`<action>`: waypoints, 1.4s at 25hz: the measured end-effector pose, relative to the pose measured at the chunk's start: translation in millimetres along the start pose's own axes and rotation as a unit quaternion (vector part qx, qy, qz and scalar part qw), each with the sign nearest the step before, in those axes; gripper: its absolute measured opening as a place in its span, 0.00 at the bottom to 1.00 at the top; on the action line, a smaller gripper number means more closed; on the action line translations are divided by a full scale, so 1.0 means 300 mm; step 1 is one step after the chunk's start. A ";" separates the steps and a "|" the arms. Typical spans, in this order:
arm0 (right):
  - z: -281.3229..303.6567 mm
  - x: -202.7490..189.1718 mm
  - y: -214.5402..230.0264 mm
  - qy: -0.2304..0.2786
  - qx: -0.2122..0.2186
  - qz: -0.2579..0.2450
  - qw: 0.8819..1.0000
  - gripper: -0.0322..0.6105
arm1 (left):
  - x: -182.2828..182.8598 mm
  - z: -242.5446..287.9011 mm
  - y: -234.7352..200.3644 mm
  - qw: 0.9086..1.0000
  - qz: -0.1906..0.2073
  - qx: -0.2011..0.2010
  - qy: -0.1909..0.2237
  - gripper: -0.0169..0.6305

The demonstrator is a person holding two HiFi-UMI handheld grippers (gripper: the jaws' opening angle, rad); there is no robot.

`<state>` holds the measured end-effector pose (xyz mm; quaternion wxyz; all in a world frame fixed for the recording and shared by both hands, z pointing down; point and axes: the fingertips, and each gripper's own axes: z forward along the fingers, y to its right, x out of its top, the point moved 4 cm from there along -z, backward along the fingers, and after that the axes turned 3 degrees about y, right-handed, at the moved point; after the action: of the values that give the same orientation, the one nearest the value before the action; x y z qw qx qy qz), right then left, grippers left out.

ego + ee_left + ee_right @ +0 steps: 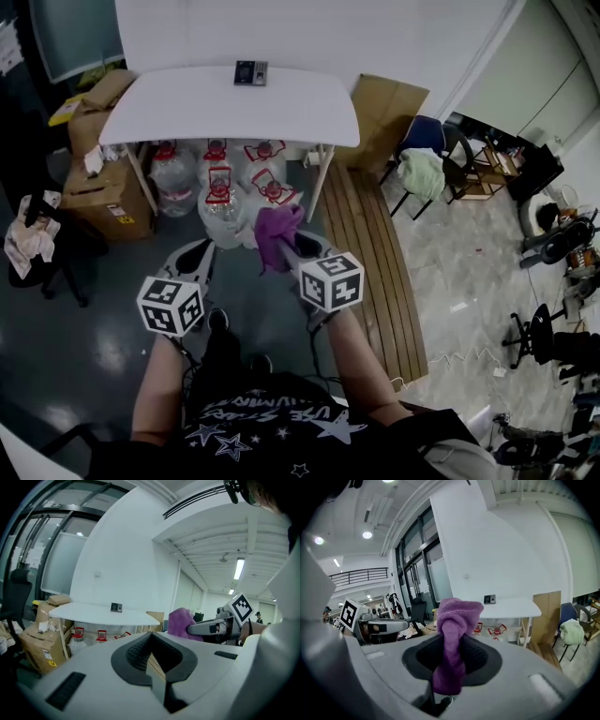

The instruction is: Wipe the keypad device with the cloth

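The head view looks steeply down from above the person, with the white table (225,103) well off at top centre. Each gripper view sits low and looks along its own jaws toward it. All three views share this table and the keypad device (250,72) on it, centre left in the left gripper view and centre right in the right gripper view.

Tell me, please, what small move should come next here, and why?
Probably step forward and carry the right claw toward the small dark rectangular keypad device. The purple fabric cloth is clamped in that claw, but the device lies near the far edge of the white table, well beyond the claw's reach from here.
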<state>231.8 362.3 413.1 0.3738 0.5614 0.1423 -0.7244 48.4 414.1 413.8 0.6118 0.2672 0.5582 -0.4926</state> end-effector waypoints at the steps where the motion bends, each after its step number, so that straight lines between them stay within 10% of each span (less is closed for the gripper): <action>1: 0.013 0.001 0.009 -0.002 -0.004 0.001 1.000 0.20 | 0.003 0.010 -0.016 1.000 -0.002 0.001 0.001 0.04; 35: 0.813 0.310 0.181 -0.016 -0.081 0.021 0.996 0.20 | 0.230 0.497 -0.798 0.998 -0.038 -0.054 -0.015 0.04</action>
<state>89.1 137.1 419.3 0.4358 0.5207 0.1829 -0.7110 -112.2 173.5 436.9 0.6149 0.2051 0.5840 -0.4886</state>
